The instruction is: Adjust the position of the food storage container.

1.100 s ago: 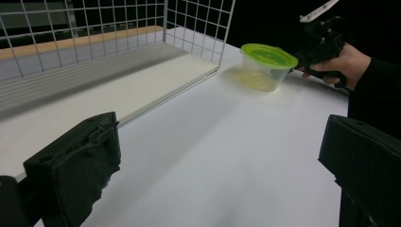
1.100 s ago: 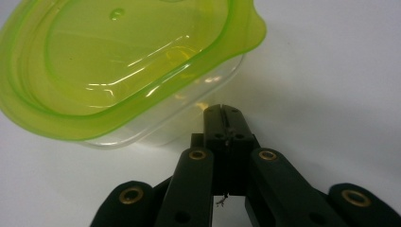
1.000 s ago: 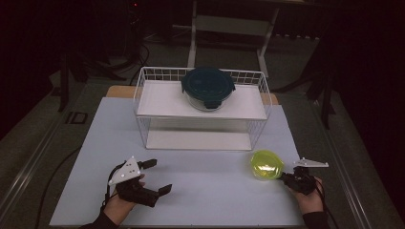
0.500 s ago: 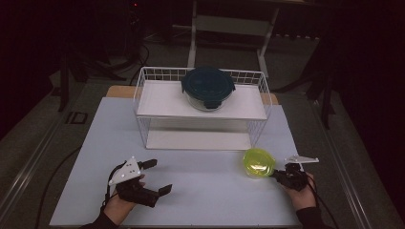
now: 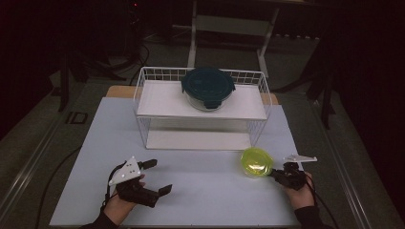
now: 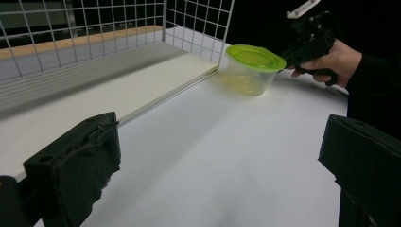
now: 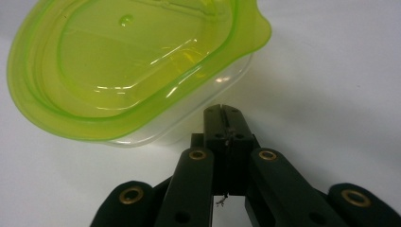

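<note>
beside the wire rack (image 5: 260, 95) your right gripper (image 5: 278, 174), jaws pressed together, touches the green-lidded container (image 5: 256, 162); shelving it remains. your left gripper (image 5: 155, 177) rests wide open.

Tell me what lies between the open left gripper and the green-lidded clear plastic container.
Nothing: in the high view, bare white tabletop separates the left gripper from the green-lidded clear plastic container.
</note>
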The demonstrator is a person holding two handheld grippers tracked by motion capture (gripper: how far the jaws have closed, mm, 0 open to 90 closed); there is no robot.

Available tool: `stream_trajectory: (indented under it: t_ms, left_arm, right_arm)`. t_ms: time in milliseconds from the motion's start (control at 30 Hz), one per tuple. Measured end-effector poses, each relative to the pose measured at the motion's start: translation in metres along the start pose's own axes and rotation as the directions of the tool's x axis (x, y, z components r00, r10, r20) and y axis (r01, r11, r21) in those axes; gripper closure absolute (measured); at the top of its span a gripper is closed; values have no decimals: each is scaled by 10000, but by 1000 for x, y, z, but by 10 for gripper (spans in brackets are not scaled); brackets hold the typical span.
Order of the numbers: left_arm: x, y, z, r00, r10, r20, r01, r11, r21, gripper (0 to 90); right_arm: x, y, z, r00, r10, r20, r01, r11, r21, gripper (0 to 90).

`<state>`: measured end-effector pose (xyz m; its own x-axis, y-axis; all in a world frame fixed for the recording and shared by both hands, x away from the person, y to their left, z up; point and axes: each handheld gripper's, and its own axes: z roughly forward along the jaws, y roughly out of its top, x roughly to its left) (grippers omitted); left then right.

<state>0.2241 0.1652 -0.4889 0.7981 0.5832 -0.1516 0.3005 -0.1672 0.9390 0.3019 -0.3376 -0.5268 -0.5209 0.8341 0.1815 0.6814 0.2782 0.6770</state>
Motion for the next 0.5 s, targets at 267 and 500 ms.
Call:
stream_trajectory:
  t_ms: [267,500]
  left_arm:
    - [0,-1,1,10000,9,15,-9,10000,48,0]
    - [0,-1,0,10000,24,11,-24,10000,44,0]
  right_arm:
    - [9,7,9,9995,-175,-255,180,9997,164,900]
    - [18,13,17,9981,-359,-500,375,9988,302,900]
